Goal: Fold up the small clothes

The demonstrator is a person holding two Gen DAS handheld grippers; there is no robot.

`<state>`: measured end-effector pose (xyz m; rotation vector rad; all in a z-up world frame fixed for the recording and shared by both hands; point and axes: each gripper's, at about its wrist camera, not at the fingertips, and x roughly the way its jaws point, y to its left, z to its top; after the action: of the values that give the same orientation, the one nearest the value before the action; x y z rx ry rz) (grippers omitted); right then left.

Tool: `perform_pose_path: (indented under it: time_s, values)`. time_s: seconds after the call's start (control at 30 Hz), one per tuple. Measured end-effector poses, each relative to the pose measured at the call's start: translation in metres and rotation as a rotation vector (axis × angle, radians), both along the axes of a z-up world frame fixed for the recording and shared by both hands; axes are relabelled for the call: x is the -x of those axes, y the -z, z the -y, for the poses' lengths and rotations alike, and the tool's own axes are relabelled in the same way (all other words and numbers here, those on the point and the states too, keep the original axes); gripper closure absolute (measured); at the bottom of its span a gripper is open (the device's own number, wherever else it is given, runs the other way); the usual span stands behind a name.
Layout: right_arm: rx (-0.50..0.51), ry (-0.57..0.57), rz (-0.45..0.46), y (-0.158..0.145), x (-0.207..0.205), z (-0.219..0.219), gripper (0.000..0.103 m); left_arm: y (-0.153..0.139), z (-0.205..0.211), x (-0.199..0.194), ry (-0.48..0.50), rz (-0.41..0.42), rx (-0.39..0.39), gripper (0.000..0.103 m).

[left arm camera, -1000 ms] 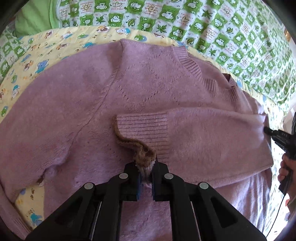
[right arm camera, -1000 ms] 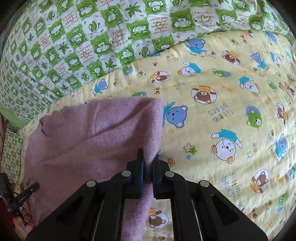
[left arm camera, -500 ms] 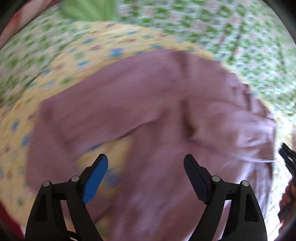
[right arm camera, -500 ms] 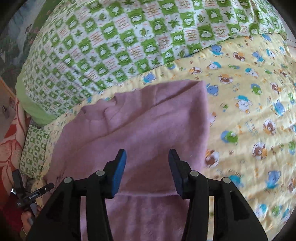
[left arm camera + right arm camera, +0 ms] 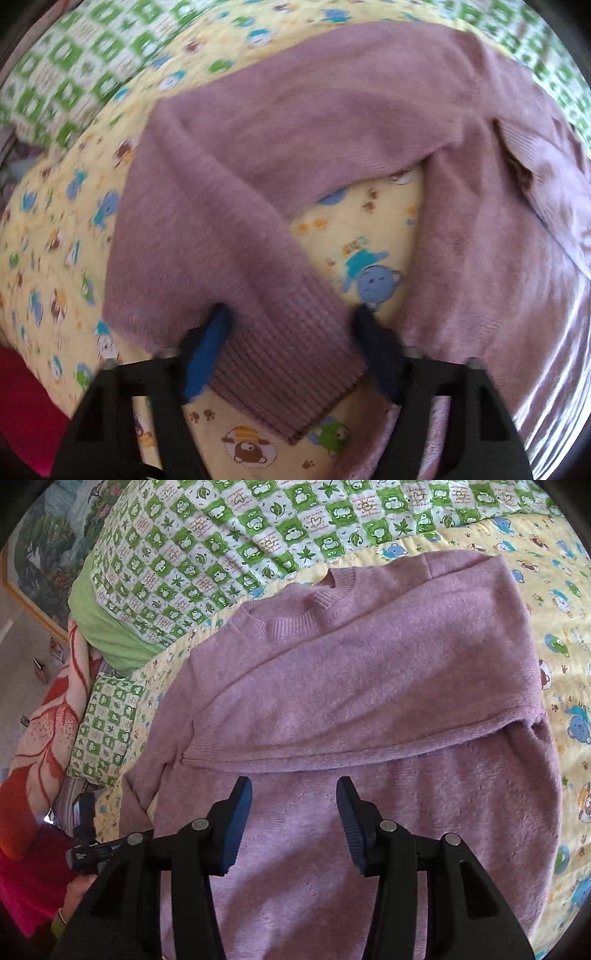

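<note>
Bedding around the work area
A yellow bear-print sheet (image 5: 561,590) lies beside a green checked quilt (image 5: 229,535); a red-patterned blanket (image 5: 40,731), perhaps, sits bunched at the edge.

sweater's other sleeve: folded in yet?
No. That sleeve lies spread out over the yellow sheet, its cuff between the left gripper's jaws.

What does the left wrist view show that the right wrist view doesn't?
Left wrist only: the unfolded sleeve's ribbed cuff between the left gripper's jaws, which have just been closing; pads look clear of it. Right wrist only: the neckline, the sleeve folded across the chest, the open right gripper. Both: purple sweater on the yellow bear-print sheet.
</note>
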<state>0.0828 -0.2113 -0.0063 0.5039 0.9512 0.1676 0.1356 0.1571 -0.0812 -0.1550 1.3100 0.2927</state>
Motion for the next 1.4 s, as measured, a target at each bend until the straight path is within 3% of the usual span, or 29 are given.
perform_pose_path:
  time_s: [0.03, 0.1, 0.2, 0.3, 0.4, 0.53, 0.67, 0.8, 0.93, 1.07, 1.2, 1.3, 1.4]
  values:
    - [-0.002, 0.006, 0.003, -0.001, 0.001, 0.000, 0.054, -0.002, 0.003, -0.001, 0.015, 0.009, -0.004, 0.079]
    - [-0.003, 0.017, 0.011, -0.004, 0.003, 0.002, 0.054, -0.008, 0.007, -0.004, 0.035, 0.010, -0.033, 0.094]
    - [-0.001, 0.037, 0.016, -0.005, 0.007, 0.007, 0.054, -0.031, 0.012, -0.009, 0.039, 0.048, 0.017, 0.096]
    - [-0.007, 0.070, 0.017, -0.006, 0.010, 0.018, 0.054, -0.079, 0.035, -0.014, 0.101, 0.166, 0.113, 0.096]
    - [-0.012, 0.094, 0.023, -0.007, 0.015, 0.028, 0.054, -0.130, 0.083, -0.032, 0.213, 0.278, 0.198, 0.096]
    - [-0.024, 0.118, 0.036, -0.009, 0.017, 0.040, 0.054, -0.163, 0.152, -0.068, 0.368, 0.356, 0.301, 0.096]
    - [-0.039, 0.131, 0.040, -0.011, 0.017, 0.051, 0.054, -0.154, 0.233, -0.102, 0.482, 0.338, 0.345, 0.096]
    - [-0.037, 0.151, 0.043, -0.011, 0.019, 0.064, 0.054, -0.108, 0.276, -0.127, 0.524, 0.269, 0.351, 0.096]
    - [-0.038, 0.180, 0.037, -0.008, 0.022, 0.078, 0.054, -0.063, 0.293, -0.144, 0.535, 0.221, 0.346, 0.096]
    - [-0.040, 0.195, 0.025, -0.004, 0.022, 0.086, 0.054, -0.038, 0.279, -0.142, 0.510, 0.171, 0.402, 0.092]
    - [-0.040, 0.170, 0.022, -0.001, 0.014, 0.082, 0.054, -0.046, 0.251, -0.126, 0.503, 0.194, 0.428, 0.074]
    - [-0.044, 0.136, 0.013, 0.001, 0.003, 0.070, 0.054, -0.060, 0.213, -0.101, 0.472, 0.230, 0.368, 0.046]
    - [-0.034, 0.085, 0.010, 0.003, -0.010, 0.051, 0.053, -0.066, 0.167, -0.079, 0.397, 0.260, 0.323, 0.045]
